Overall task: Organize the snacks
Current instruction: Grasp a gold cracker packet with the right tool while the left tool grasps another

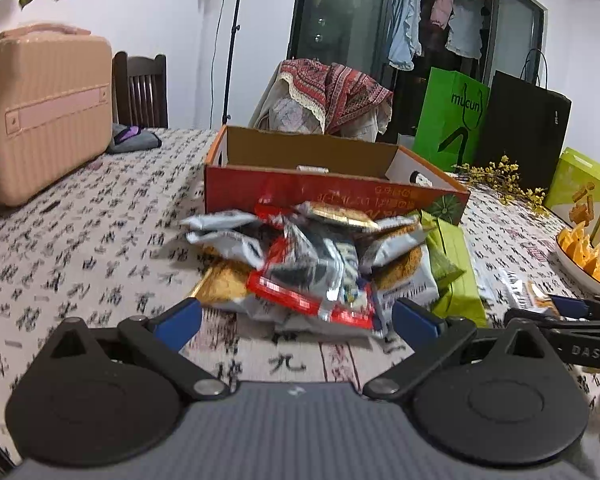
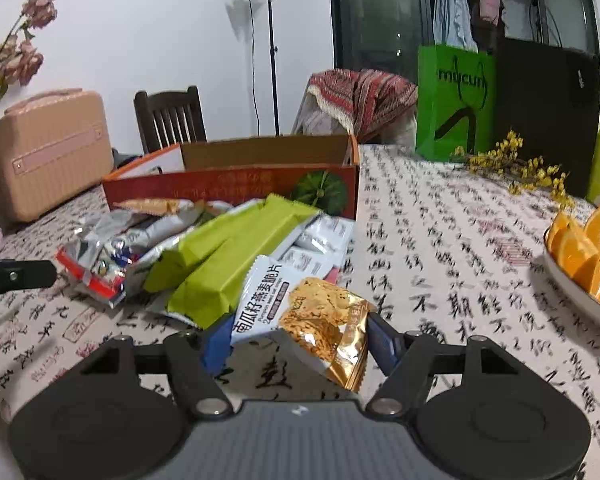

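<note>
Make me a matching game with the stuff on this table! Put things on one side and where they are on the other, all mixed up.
Things:
1. orange slices
2. white and gold snack packet
3. pink case
4. green bag

Places:
A. standing at the far edge of the table, beside a black bag
B. between the right gripper's jaws
C. in a white bowl on the right
D. on the left end of the table, near a wooden chair

Pairs: 1-C, 2-B, 3-D, 4-A
</note>
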The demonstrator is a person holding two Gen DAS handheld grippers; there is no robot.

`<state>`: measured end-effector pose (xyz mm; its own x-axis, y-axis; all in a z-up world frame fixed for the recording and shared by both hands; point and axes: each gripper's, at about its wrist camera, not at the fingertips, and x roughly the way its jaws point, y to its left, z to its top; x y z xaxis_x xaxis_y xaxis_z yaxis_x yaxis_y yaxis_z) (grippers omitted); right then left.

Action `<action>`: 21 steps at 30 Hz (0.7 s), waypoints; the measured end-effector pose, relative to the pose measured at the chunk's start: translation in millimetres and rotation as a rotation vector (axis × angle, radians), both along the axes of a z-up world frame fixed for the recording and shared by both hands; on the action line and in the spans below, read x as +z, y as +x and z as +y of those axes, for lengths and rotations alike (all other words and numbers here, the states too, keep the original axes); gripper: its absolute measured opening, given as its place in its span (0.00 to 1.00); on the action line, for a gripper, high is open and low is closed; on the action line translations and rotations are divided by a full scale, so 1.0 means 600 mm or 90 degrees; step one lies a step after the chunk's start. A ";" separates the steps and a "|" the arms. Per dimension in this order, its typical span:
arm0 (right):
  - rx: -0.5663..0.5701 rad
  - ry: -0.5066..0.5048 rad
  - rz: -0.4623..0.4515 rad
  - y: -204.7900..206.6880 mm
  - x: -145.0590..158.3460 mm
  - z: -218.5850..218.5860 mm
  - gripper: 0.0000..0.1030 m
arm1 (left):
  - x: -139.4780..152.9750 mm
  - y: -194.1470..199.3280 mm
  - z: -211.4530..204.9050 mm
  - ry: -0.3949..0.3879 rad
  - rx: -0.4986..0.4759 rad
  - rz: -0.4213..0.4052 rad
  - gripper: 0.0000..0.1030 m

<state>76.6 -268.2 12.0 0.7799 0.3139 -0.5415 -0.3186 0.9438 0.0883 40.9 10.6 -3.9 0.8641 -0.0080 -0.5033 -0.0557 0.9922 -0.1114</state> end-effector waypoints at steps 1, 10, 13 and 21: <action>0.000 0.000 -0.005 -0.001 0.003 -0.001 0.67 | 0.003 0.006 0.000 0.004 0.000 -0.001 1.00; -0.002 0.001 -0.023 0.020 0.015 -0.003 0.67 | 0.018 0.098 -0.028 0.079 0.011 0.028 1.00; -0.002 0.006 -0.026 0.026 0.016 -0.004 0.67 | 0.011 0.130 -0.038 0.100 0.027 0.046 1.00; 0.000 0.015 -0.036 0.042 0.018 -0.011 0.68 | 0.016 0.157 -0.046 0.105 0.033 0.039 1.00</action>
<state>102.0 -274.5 22.5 0.8093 0.3264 -0.4884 -0.3237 0.9416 0.0928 135.4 -17.0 5.6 0.8292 0.1233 -0.5452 -0.1093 0.9923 0.0582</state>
